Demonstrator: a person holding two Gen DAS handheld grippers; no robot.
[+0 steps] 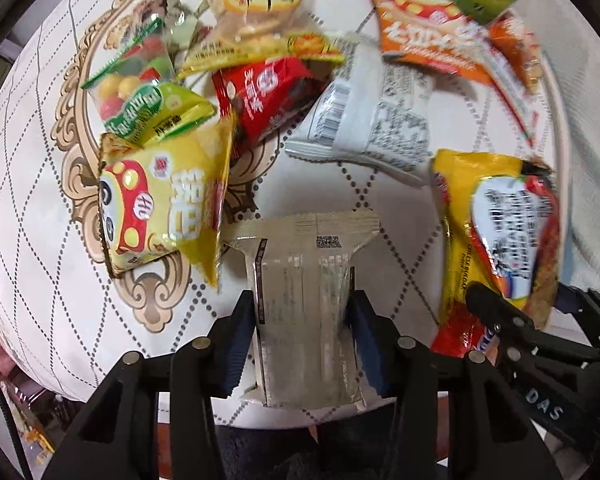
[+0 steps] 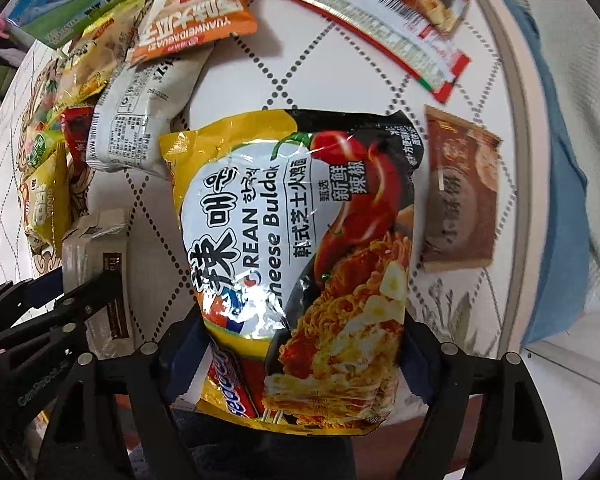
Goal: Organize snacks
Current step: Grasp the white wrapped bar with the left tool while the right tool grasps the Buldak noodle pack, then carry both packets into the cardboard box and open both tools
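Observation:
Looking down in the left wrist view, my left gripper (image 1: 302, 320) is shut on a cream packet (image 1: 304, 264) above the round white table (image 1: 32, 208); a pad presses on each long side. In the right wrist view a yellow noodle packet (image 2: 300, 240) sits between the blue pads of my right gripper (image 2: 300, 364), which is shut on its lower edges. The same noodle packet (image 1: 496, 220) shows at the right of the left wrist view, with a right finger on it. The cream packet (image 2: 96, 248) and left gripper (image 2: 56, 308) appear at the right wrist view's left.
Loose snacks crowd the far side: a yellow mushroom packet (image 1: 160, 208), a red packet (image 1: 268, 96), a white packet (image 1: 364, 120) and an orange packet (image 1: 428, 36). A brown pastry packet (image 2: 460, 196) lies right of the noodles. Blue cloth (image 2: 556, 160) hangs past the table edge.

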